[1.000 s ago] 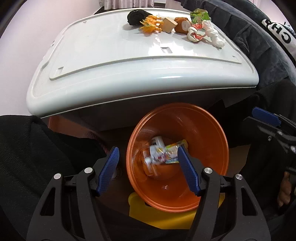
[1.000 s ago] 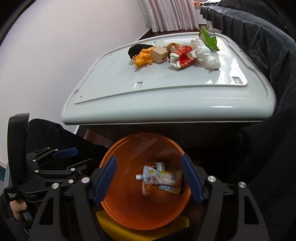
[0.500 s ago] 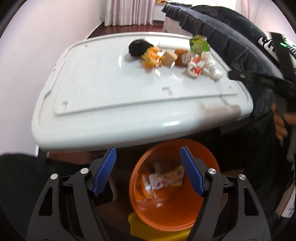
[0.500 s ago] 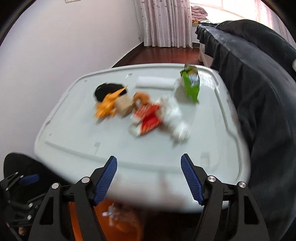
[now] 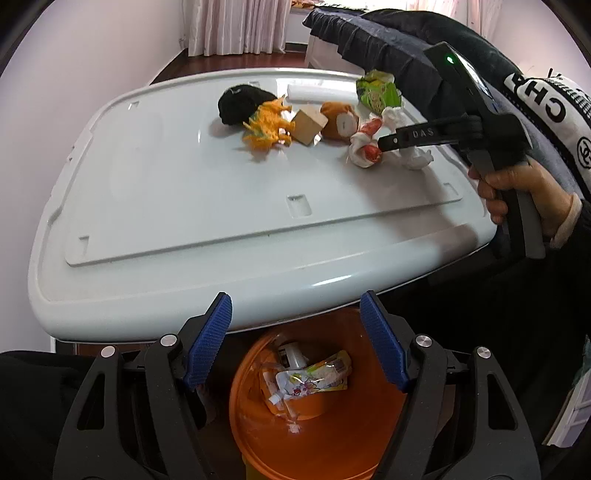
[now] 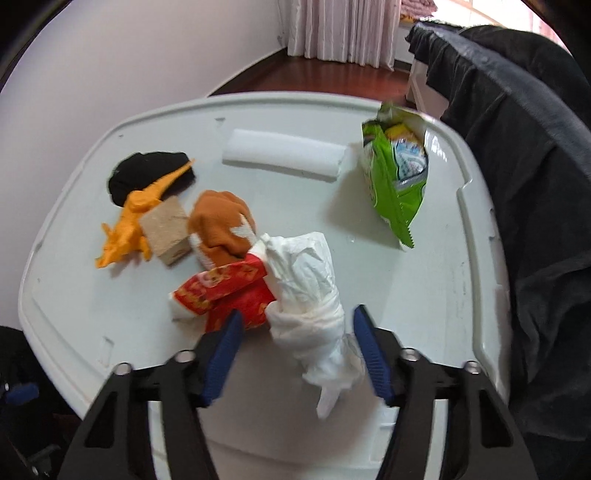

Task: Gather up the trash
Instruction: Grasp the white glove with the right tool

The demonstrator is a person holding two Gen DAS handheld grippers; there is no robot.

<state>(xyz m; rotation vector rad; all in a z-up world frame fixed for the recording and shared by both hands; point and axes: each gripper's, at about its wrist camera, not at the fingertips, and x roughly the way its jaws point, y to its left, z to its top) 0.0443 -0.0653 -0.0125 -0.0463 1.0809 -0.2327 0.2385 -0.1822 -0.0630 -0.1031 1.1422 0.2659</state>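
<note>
Toys: you see an orange plastic dinosaur [image 6: 129, 225] touching a wooden block [image 6: 168, 229] on the white table [image 6: 424, 295].
Cloth: a black sock [image 6: 147, 175] lies behind them.
Background: pale curtains [image 6: 343, 26], dark jacket [image 6: 535, 166] beside the table.

Orange bin [image 5: 332, 435], green snack bag [image 6: 397, 177], red-and-gold wrapper [image 6: 225, 291], white tissue [image 6: 310, 295].

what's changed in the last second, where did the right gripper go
The right gripper left the orange bin for the white table; its jaws are closing around the crumpled tissue, not yet pressing. The left gripper stays open above the bin. Table items unmoved.
</note>
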